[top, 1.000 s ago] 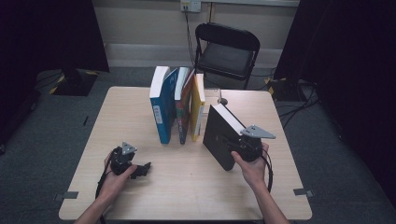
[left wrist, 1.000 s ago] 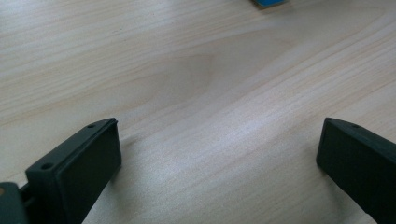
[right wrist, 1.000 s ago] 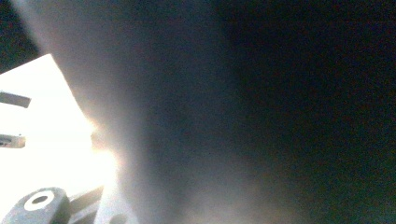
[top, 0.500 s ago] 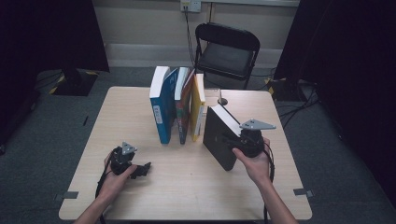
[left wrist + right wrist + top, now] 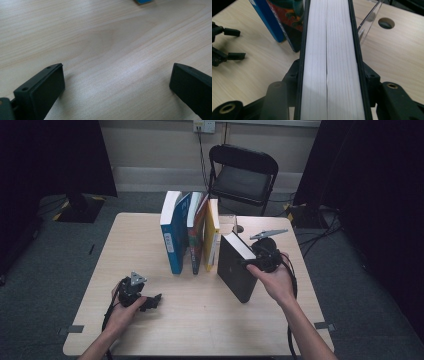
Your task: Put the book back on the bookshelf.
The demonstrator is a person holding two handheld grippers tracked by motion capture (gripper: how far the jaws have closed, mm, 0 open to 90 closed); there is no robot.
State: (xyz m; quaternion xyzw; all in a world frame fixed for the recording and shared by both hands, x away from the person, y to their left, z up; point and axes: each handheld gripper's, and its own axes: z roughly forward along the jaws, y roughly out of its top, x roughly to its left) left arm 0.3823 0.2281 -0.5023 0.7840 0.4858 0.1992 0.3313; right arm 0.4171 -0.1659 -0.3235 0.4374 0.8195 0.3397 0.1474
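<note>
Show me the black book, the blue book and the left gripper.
black book [image 5: 235, 270], high view, on its dark front cover.
blue book [image 5: 172, 242], high view, on its spine.
left gripper [image 5: 156, 301], high view, between the tips of its open jaws.

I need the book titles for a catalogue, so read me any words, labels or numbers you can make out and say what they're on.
None can be read.
Blue book: pale marks on the spine, too small to read.
Yellow book: marks on the spine, blurred.
Black book: plain cover, white page edges, no print showing.
</note>
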